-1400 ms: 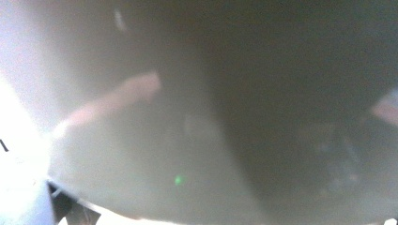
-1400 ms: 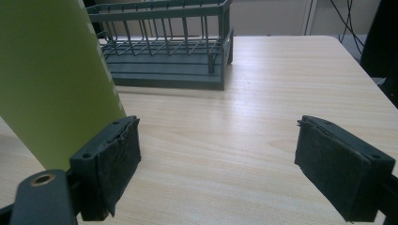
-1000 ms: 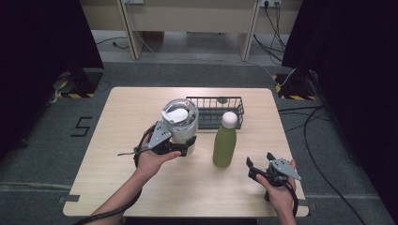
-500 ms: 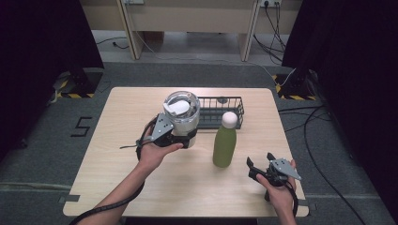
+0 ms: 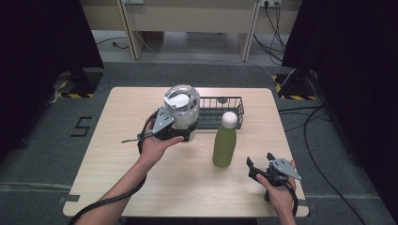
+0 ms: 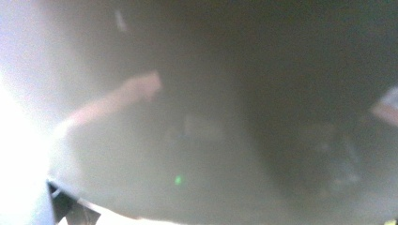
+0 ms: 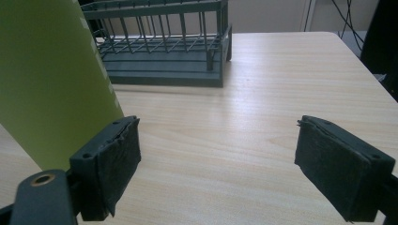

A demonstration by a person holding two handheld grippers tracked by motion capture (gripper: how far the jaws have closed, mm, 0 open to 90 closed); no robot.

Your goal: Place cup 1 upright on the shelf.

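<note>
Two grippers are at work: the left gripper (image 5: 180, 133) clasps a clear lidded jar (image 5: 181, 108), lifted beside the wire basket (image 5: 234, 112). A green bottle (image 5: 225, 140) stands between it and the right gripper (image 5: 256, 168), whose jaws gape empty.

Green bottle (image 7: 51, 79) by the left pad (image 7: 119, 161), perhaps touching; wire basket (image 7: 164, 47) behind.

Pale wood counter (image 5: 141, 187) carries a dark wire basket (image 5: 220, 113) at the far edge and an upright green bottle (image 5: 224, 145) just in front.
</note>
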